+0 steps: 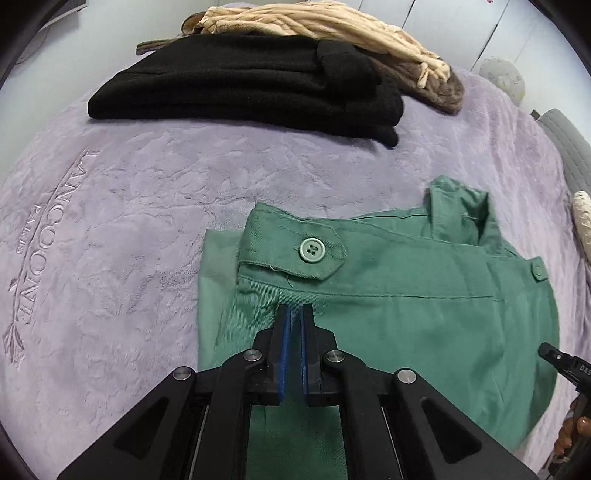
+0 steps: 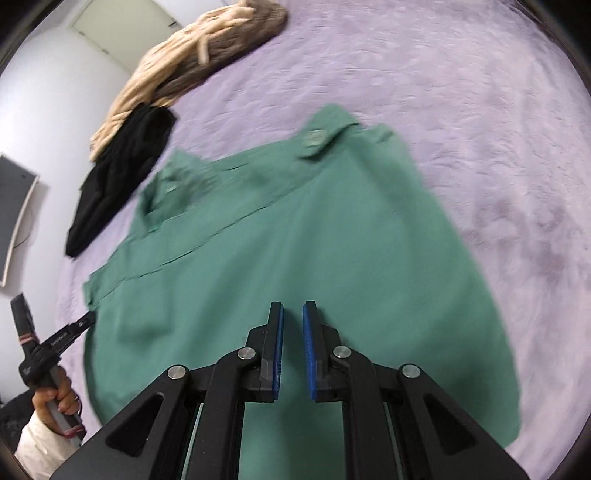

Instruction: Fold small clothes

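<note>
A green garment with buttoned waistband tabs [image 1: 388,299] lies folded on the lilac blanket [image 1: 129,206]; it also shows in the right wrist view [image 2: 295,240]. My left gripper [image 1: 295,314] hovers over the cloth just below the waistband, jaws nearly closed with a thin gap and nothing between them. My right gripper [image 2: 293,314] is above the garment's lower part, jaws a little apart and empty. The left gripper shows at the garment's left edge in the right wrist view [image 2: 83,321]. The right gripper's tip shows at the right edge of the left wrist view [image 1: 550,350].
A folded black garment [image 1: 251,88] lies at the far side of the blanket, with a beige and brown crumpled garment [image 1: 332,33] behind it. Both show in the right wrist view [image 2: 122,166] [image 2: 192,59]. A wall and a dark screen [image 2: 14,214] stand at the left.
</note>
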{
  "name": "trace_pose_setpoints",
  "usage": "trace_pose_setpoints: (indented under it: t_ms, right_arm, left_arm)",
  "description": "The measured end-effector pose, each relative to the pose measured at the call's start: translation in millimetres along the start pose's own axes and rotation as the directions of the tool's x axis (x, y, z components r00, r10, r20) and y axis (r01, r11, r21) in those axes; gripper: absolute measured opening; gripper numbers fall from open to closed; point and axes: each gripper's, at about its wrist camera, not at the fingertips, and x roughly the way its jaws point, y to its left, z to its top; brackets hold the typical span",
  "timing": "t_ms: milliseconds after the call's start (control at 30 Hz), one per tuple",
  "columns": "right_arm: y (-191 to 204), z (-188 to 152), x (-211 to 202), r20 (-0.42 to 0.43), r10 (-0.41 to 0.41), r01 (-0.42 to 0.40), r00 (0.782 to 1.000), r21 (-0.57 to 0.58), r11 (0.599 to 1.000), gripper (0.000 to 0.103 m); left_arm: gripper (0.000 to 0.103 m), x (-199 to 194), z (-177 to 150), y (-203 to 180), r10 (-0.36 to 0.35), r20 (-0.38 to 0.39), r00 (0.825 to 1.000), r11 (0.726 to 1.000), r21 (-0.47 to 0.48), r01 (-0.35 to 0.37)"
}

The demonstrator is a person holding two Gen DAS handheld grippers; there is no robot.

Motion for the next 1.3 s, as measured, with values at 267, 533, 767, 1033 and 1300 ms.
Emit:
trace_pose_setpoints:
  t_ms: [267,533,767,1033,1300]
  right_arm:
    - [-96,17,-6,0.062,-0.062,0.051,0.996,0.168,0.984,0.0]
    - [-76,-12,-47,0.036,0.103,-0.107,0.994,0.146,0.983,0.008]
    - [-64,-49,-47,0.005,0.014,-0.014,1.0,0.052,0.999,0.008]
    - [-128,-66,-64,0.01,-0.057,0.051,0.998,0.295,0.954,0.004]
    - [-76,-96,-80,0.004,0.062,-0.06,0.998,0.299,0.952,0.005]
  left_arm:
    - [0.005,26,-2,5,0.055,0.005,0.998,0.998,0.035,-0.055]
    - [0.005,-17,-15,-6,0.083,0.017,0.996,0.996,0.043,-0.084]
    - [0.005,-38,-67,-11,0.083,-0.035,0.996,0.996,0.039,-0.082]
    - [0.005,-41,-94,16,0.052,-0.062,0.997,0.997,-0.047,-0.055]
    - [0.005,-58,-102,24,0.066,-0.096,0.993,0.995,-0.062,-0.072]
